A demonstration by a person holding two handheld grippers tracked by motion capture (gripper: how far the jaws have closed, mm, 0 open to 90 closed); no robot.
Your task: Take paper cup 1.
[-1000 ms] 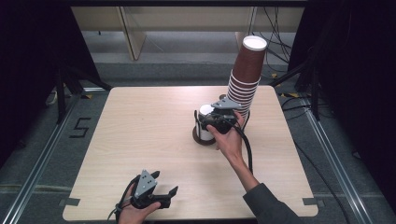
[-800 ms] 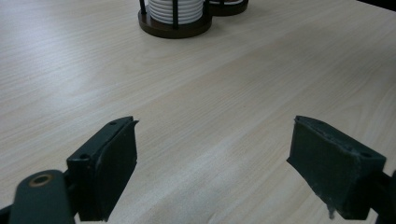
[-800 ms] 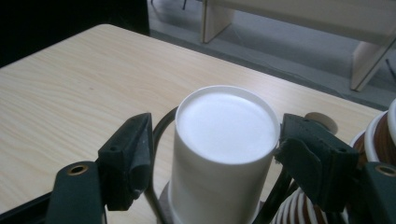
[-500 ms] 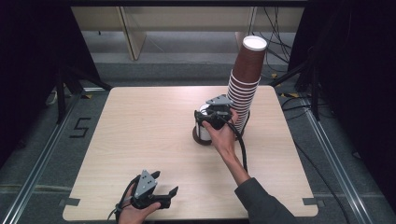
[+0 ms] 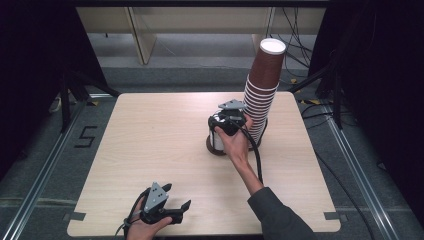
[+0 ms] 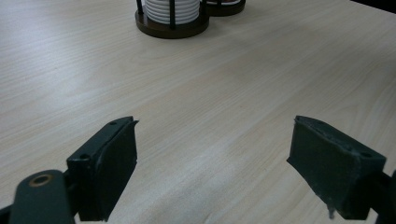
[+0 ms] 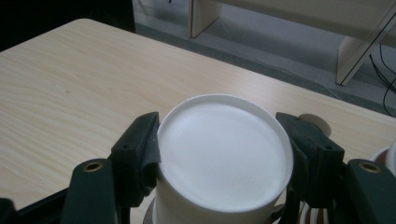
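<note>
The white cup (image 7: pixel 222 158) stands upside down mid-table, just beside the brown cup stack (image 5: pixel 262 95). The right gripper (image 7: pixel 224 154) has just closed; its jaws pinch the cup's sides. The left gripper (image 6: pixel 215 163) rests spread near the table (image 5: pixel 150 135) front edge, holding nothing.

Pretty plain setup: a square light-wood table (image 5: pixel 150 150) sits on a grey floor (image 5: pixel 45 165), with metal rails (image 5: pixel 357 165) running along both sides. There's a "5" (image 5: pixel 85 136) marked in black tape left of the table. Behind it stands pale wooden furniture (image 5: pixel 142 35), maybe shelving legs, hard to tell. Black cables (image 5: pixel 300 37) trail at the back right. Both sides fall off into dark curtains or shadow.
</note>
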